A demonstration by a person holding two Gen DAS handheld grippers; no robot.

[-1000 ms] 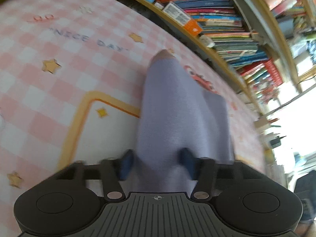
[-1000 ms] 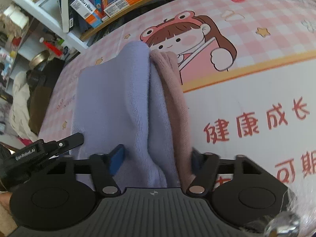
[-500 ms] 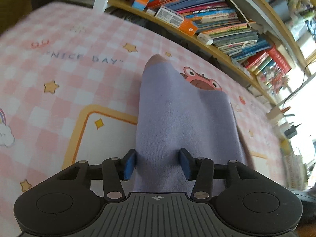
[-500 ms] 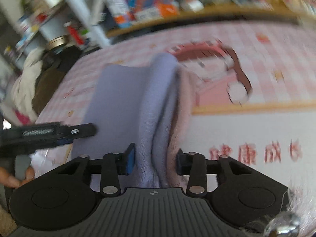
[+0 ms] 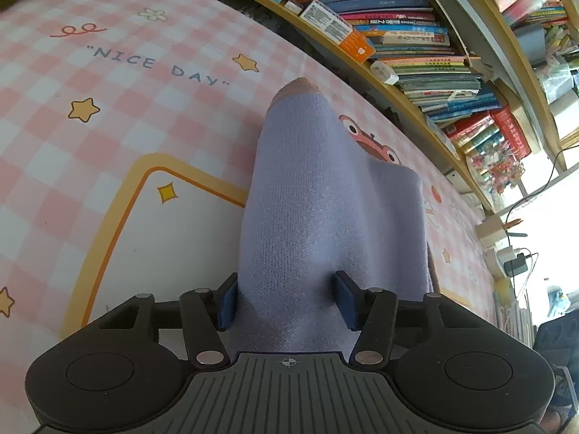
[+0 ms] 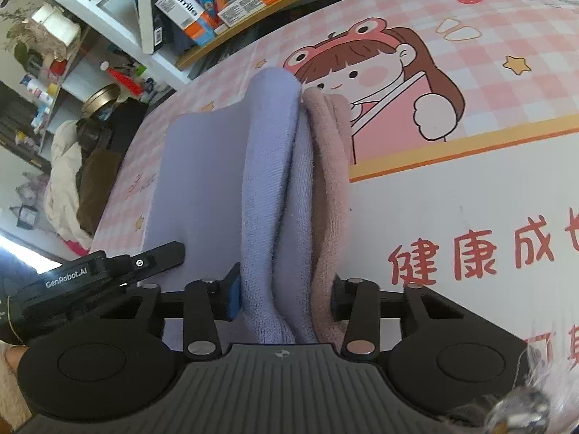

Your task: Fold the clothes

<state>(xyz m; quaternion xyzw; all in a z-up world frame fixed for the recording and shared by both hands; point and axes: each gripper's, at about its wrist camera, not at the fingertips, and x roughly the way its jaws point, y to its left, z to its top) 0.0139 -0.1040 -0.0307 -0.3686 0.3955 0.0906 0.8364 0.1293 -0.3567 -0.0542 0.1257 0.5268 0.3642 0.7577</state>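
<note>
Mid-fold. Left gripper (image 5: 286, 298) fingers clamped on knit (image 5: 325, 209); right gripper (image 6: 284, 298) fingers clamped on bunched layers. Cloth lifted off mat (image 5: 108, 126). Laying flat, smoothing left, I judge.

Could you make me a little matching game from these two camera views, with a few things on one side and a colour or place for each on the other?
Things:
1. knitted garment
2. star
3. cartoon girl
4. books

Descriptions:
A. printed on the mat, wearing a frog hat
B. stacked on the shelf
C. lavender, held in both grippers
D. yellow, beside "NICE DAY"

Pairs: 1-C, 2-D, 3-A, 4-B
</note>
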